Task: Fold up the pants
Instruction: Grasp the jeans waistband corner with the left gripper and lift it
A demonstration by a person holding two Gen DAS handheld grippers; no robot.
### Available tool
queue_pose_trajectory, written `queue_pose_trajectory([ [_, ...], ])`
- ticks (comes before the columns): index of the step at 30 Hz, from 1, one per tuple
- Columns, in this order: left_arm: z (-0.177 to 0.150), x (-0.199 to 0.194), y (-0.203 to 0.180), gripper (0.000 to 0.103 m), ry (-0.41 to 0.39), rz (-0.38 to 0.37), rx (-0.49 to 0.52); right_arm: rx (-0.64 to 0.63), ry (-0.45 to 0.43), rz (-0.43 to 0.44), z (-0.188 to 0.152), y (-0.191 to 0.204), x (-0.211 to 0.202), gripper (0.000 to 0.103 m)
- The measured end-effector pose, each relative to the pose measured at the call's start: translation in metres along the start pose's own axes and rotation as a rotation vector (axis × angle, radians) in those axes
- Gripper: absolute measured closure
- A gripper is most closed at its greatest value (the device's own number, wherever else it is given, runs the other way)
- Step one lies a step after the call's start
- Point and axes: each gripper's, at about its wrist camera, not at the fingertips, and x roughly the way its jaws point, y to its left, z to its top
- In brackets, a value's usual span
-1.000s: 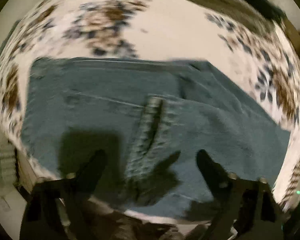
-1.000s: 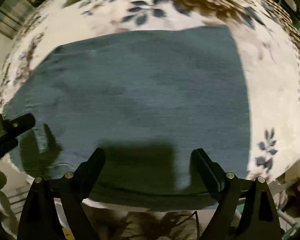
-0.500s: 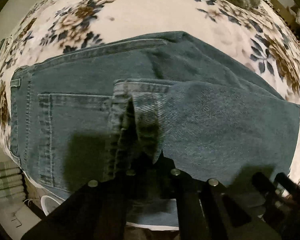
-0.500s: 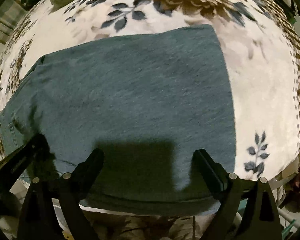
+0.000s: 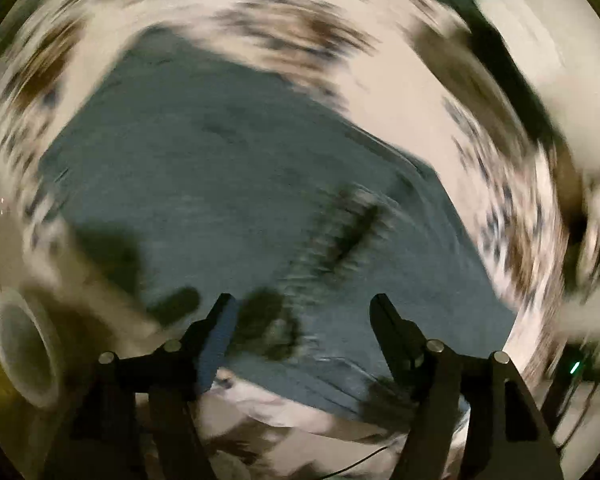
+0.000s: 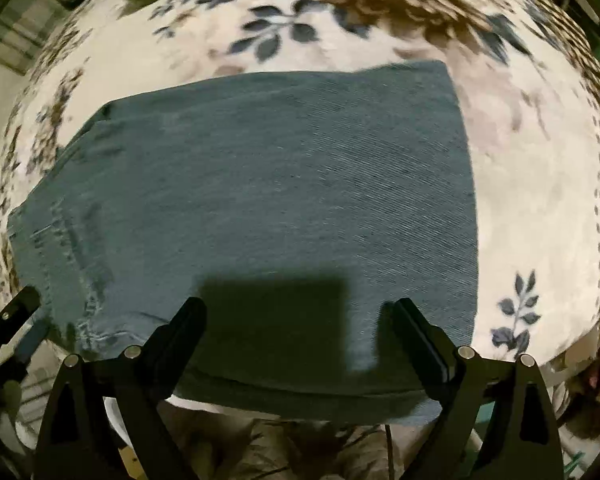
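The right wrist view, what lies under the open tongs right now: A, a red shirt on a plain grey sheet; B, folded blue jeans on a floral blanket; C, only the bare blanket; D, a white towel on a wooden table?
B: the right tongs stand open and empty over blue denim pants lying flat on a cream blanket printed with brown flowers and dark leaves.

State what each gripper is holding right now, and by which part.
Nothing. The left gripper has just opened, its jaws empty above the jeans. The right gripper stands open over them too.
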Motion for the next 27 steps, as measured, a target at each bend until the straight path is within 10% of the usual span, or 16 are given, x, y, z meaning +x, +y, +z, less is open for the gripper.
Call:
queue_pose_trajectory([
  [8, 0.020, -0.005, 0.111, 0.035, -0.147, -0.044, -0.427, -0.036, -0.008, 0.059, 0.001, 0.020, 0.007, 0.007],
  [23, 0.060, 0.027, 0.165, 0.035, -0.277, -0.122, -0.610, -0.101, -0.013, 0.087, -0.001, 0.042, 0.029, 0.003],
  [27, 0.064, 0.025, 0.159, 0.072, -0.307, -0.103, -0.576, -0.117, -0.021, 0.096, 0.005, 0.045, 0.030, 0.003],
])
